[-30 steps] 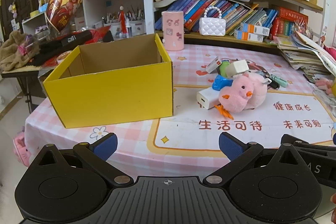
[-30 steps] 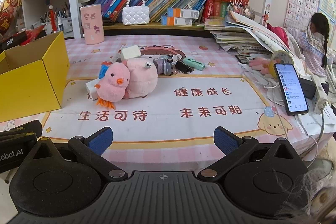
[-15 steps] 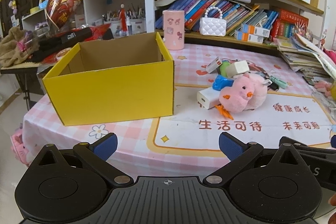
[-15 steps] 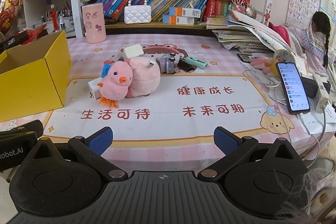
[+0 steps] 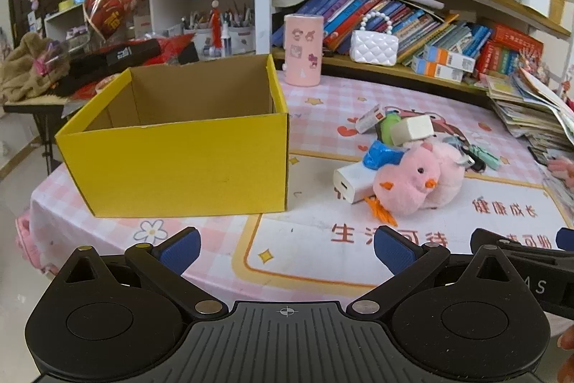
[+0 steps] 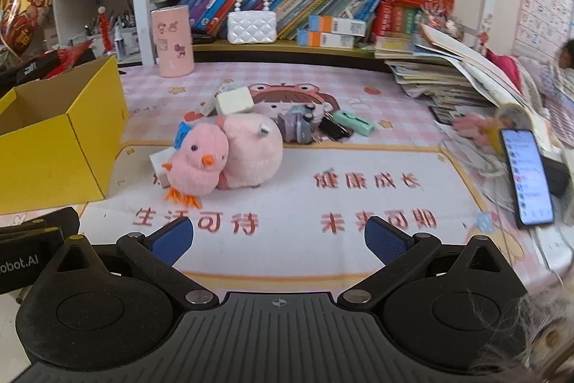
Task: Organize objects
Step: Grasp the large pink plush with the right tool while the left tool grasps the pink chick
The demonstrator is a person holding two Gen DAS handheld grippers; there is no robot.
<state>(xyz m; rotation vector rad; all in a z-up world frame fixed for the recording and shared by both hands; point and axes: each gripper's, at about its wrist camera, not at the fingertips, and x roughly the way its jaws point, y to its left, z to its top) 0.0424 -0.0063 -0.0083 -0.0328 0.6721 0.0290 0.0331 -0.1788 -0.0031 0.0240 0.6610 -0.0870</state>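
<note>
A: Where does the yellow box [image 5: 179, 164] sit?

B: On the counter [image 5: 315, 96], toward its left side, top open and brown cardboard showing inside. No contents show from this angle. It also shows at the left edge of the right wrist view.

A: And the things to sort?

B: They lie in a loose heap to the right of the box, apart from it. The pink chick plush [image 6: 197, 164] is at the front with orange feet and beak, leaning against a rounder pink plush [image 6: 254, 153] behind it. A white power bank [image 5: 353, 182] lies touching the chick on the box side, with a blue wrapper [image 5: 380, 155] just behind it.

A: Anything further back?

B: A white block [image 6: 235, 100] rests on top of the heap. To the right of the plush are a small grey toy [image 6: 299, 124], a black clip and a mint-green case [image 6: 353, 122], all close together.

A: The fingers?

B: The left gripper [image 5: 287, 248] has its blue-padded fingers spread wide, grasping nothing, low over the near counter edge. The right gripper [image 6: 278, 236] is likewise released and empty, facing the printed mat [image 6: 358, 174].

A: Anything on the far right?

B: A phone [image 6: 525, 176] with a lit screen leans beside a stack of books [image 6: 441, 78].
</note>
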